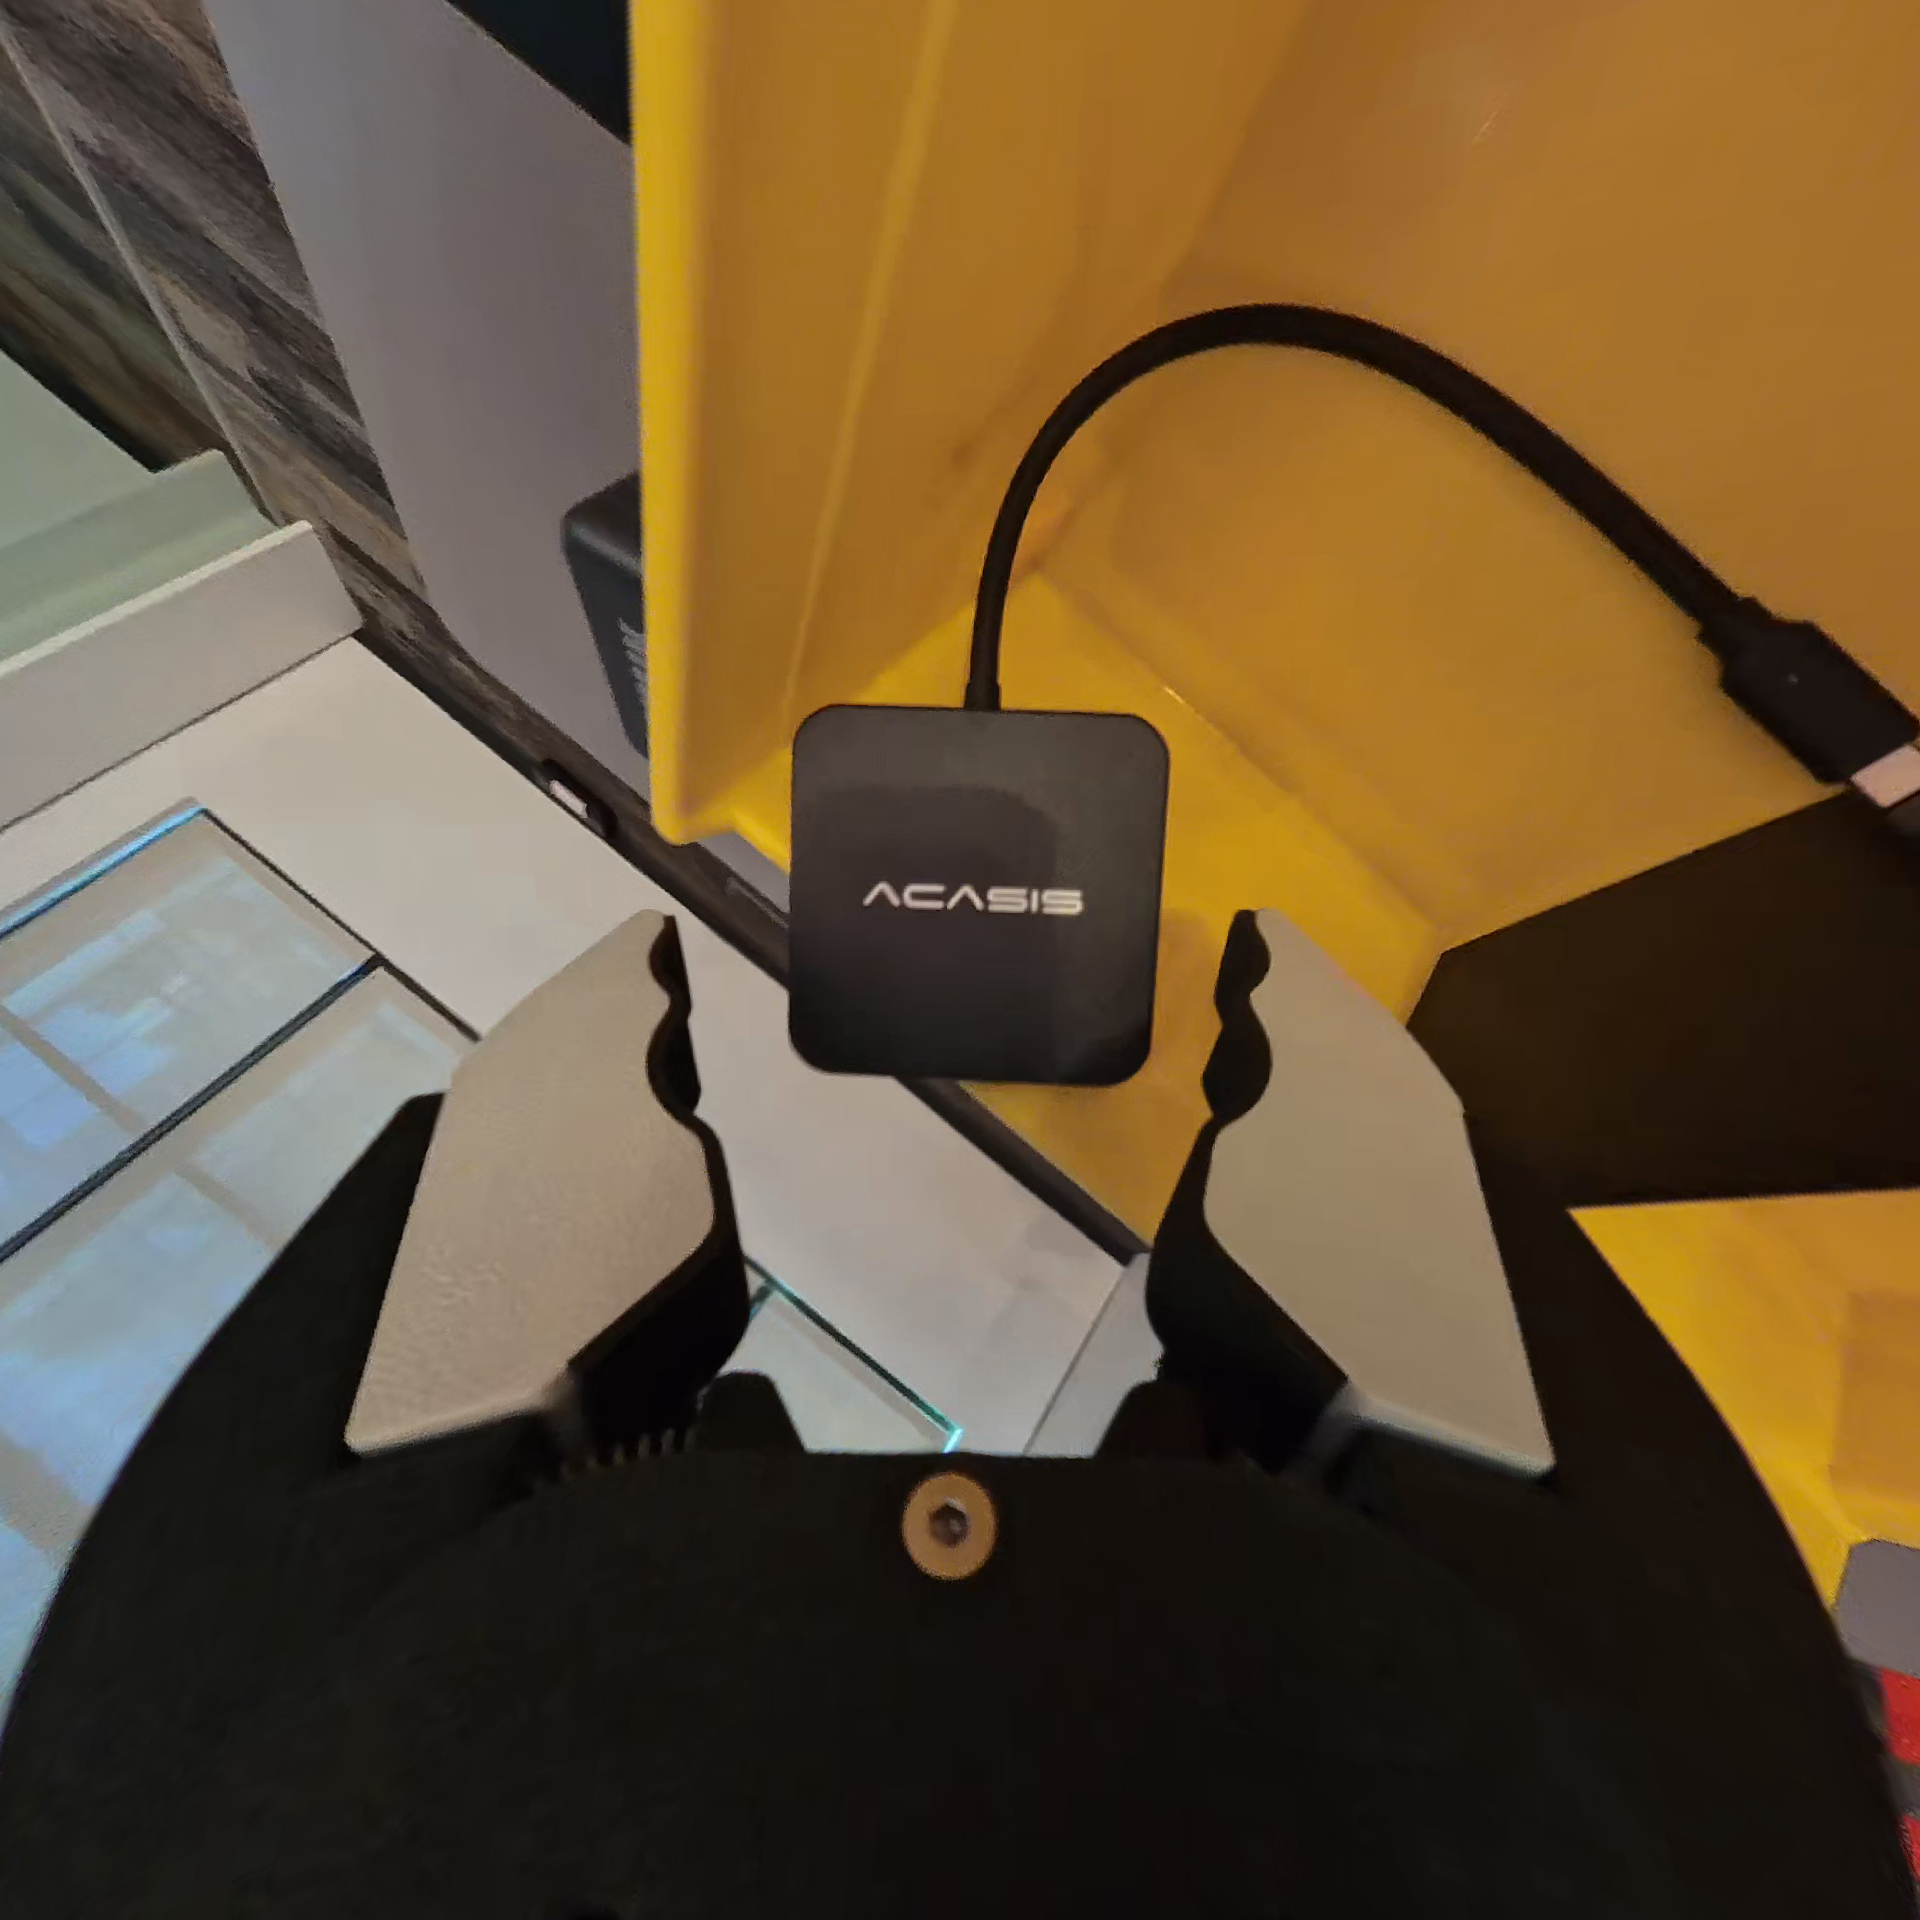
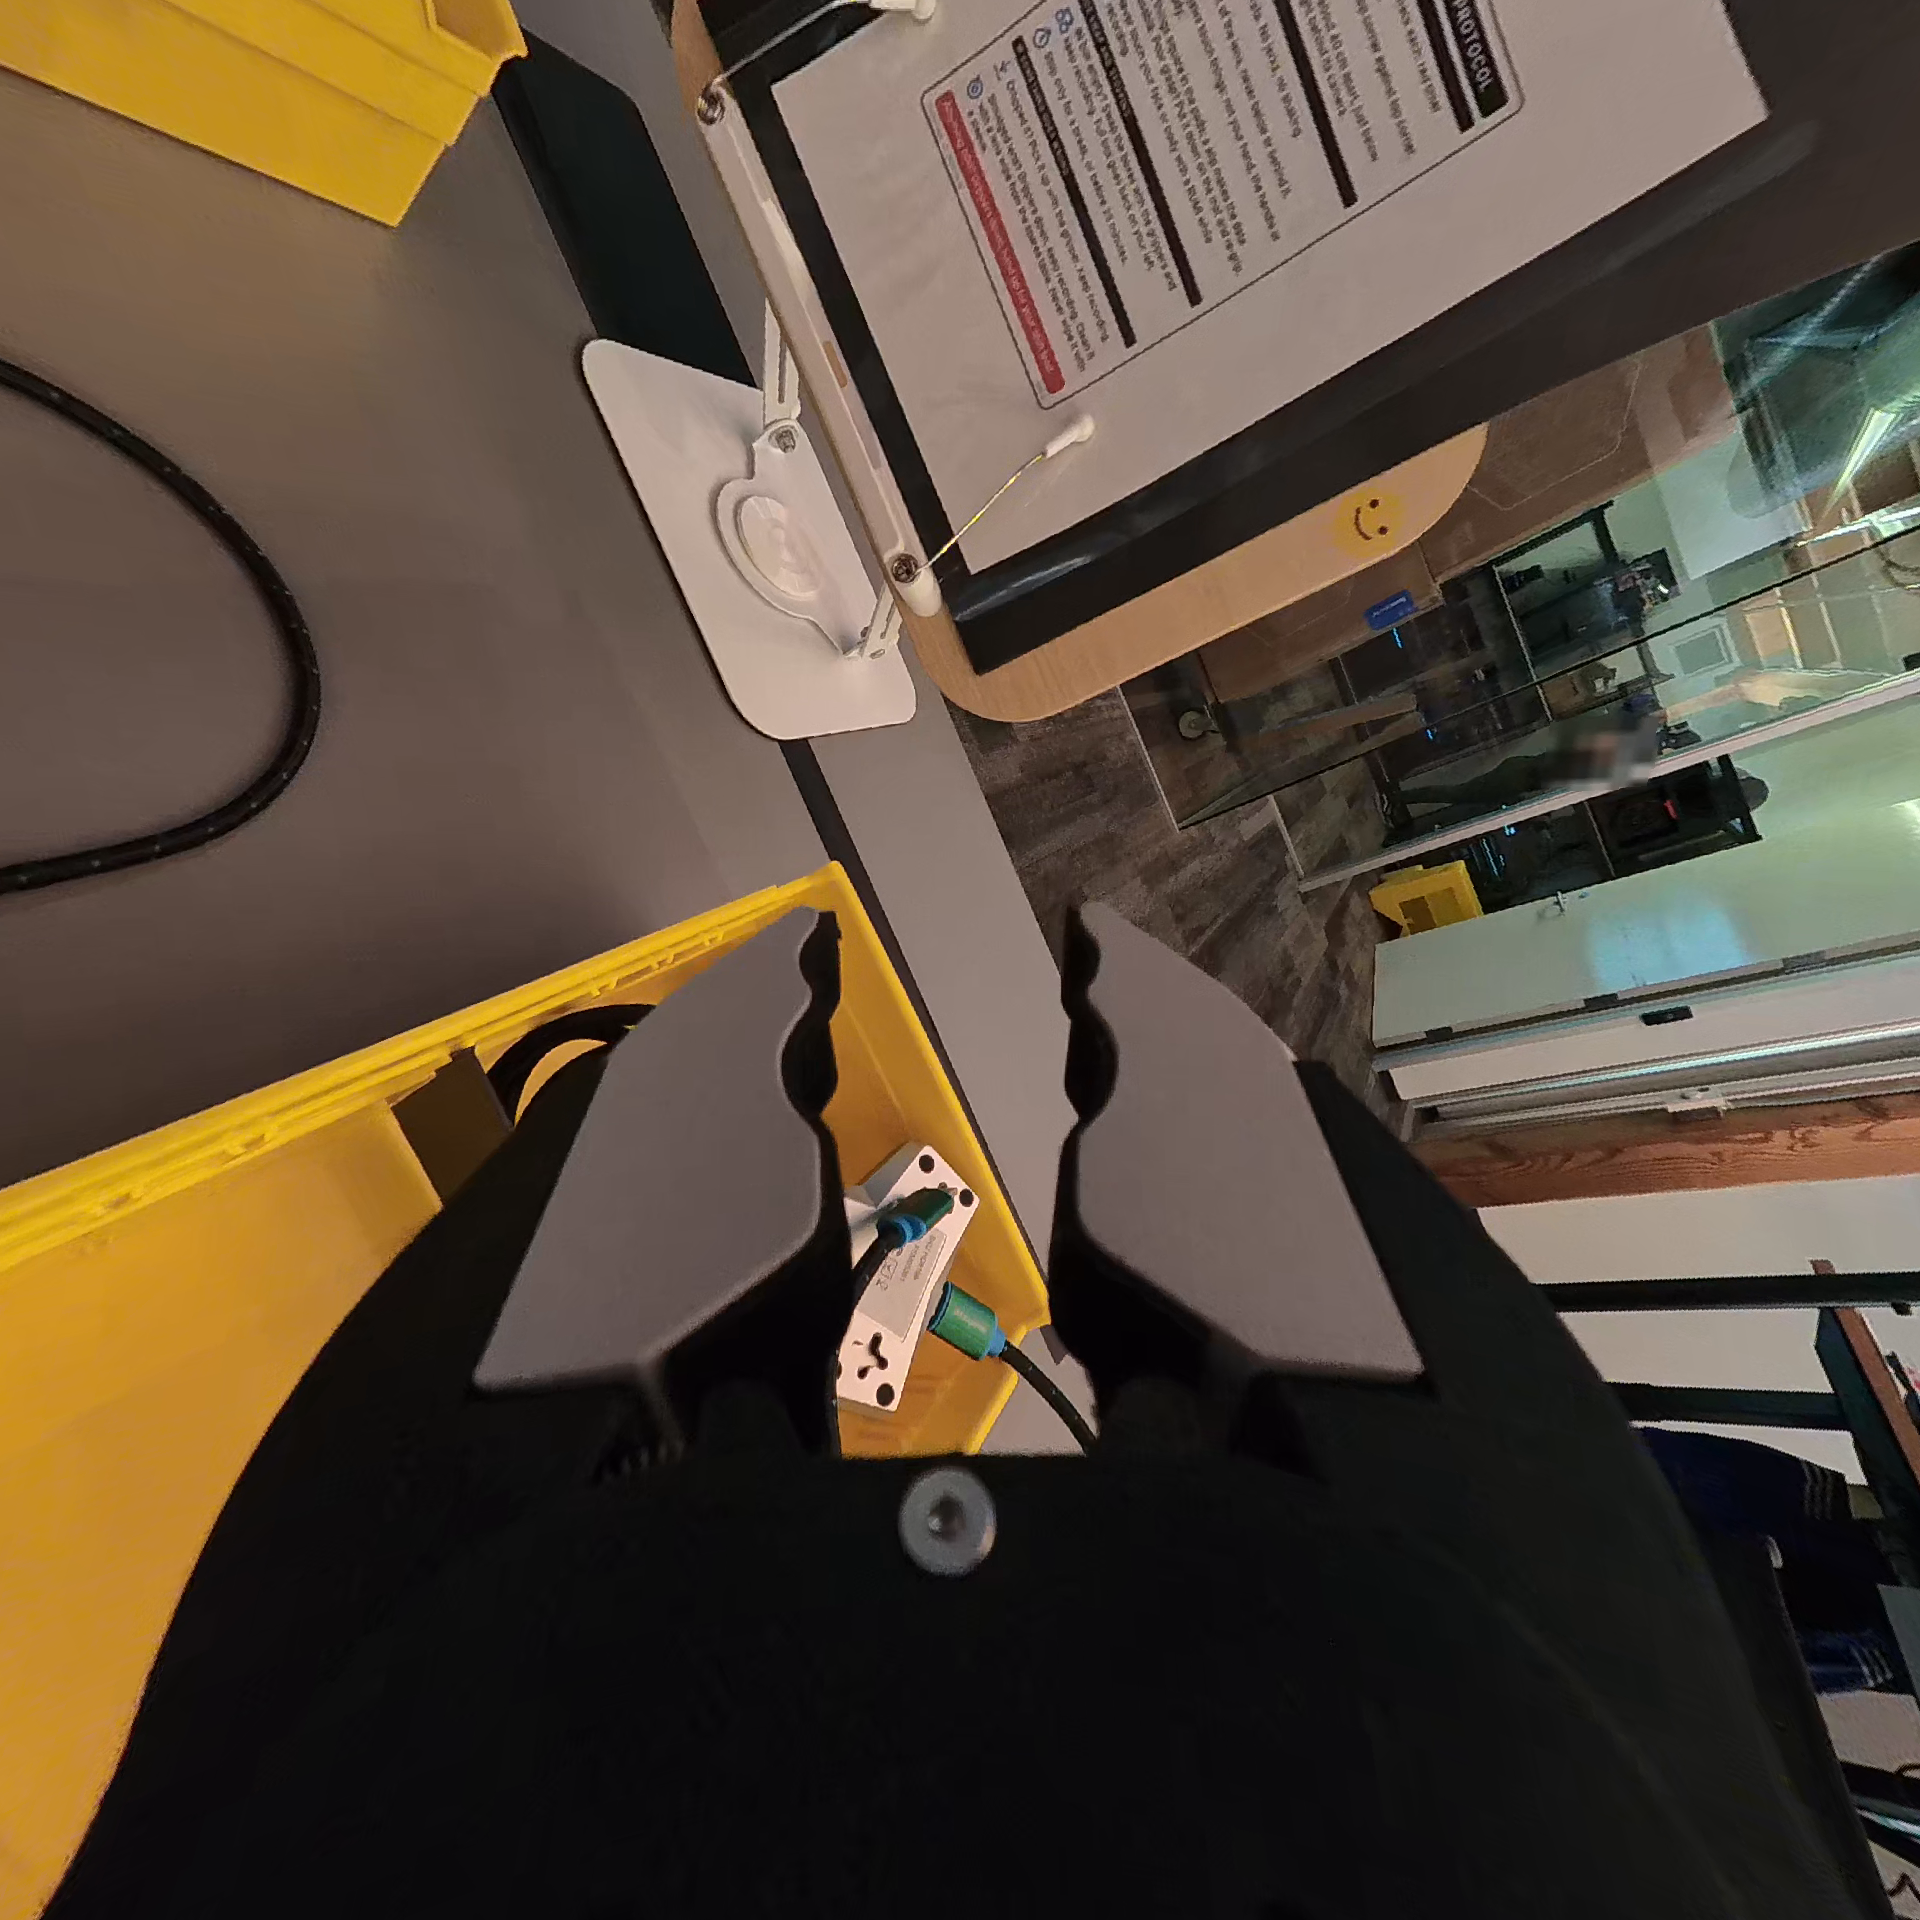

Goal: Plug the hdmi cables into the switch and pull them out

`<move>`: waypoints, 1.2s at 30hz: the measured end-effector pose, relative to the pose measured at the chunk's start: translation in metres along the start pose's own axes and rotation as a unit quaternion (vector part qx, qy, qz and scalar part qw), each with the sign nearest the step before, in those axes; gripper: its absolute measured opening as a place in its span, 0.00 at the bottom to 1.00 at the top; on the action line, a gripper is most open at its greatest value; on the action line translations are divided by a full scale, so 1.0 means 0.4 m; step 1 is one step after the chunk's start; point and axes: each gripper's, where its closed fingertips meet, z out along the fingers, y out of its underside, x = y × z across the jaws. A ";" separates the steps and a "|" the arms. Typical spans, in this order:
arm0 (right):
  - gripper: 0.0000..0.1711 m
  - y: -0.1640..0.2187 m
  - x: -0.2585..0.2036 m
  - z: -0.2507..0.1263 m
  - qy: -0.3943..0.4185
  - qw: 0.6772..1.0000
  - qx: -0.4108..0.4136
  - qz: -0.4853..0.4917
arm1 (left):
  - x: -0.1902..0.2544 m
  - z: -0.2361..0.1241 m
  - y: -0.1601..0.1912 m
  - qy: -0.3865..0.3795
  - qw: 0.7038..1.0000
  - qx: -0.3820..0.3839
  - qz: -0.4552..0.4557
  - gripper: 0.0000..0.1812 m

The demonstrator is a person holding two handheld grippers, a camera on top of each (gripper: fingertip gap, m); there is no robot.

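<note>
Here, left tool [image 1: 956, 997] gapes wide, empty, black square switch [image 1: 977, 899] w/ white logo just ahead by a yellow bin [image 1: 831, 416]. Right tool [image 2: 945, 997] wide too, over yellow bin [image 2: 208, 1299] w/ white adapter [image 2: 904, 1278], green plugs [image 2: 961, 1325]; printed sheet [image 2: 1247, 208] beyond tabletop [image 2: 416, 520].

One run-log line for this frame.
left gripper: open, empty, near black switch | right gripper: open, empty, above yellow bin
</note>
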 end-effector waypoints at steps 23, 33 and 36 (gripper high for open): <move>0.24 0.007 -0.025 0.030 -0.021 0.999 -0.018 -0.016 | -0.079 -0.115 0.070 -0.030 0.999 -0.041 0.005 0.46; 0.24 -0.076 -0.044 0.011 -0.018 0.998 0.048 -0.043 | -0.139 -0.420 0.071 -0.093 0.996 0.005 0.005 0.47; 0.24 -0.146 -0.073 0.004 -0.023 0.991 0.110 -0.069 | -0.128 -0.540 0.045 -0.098 0.994 0.047 0.005 0.47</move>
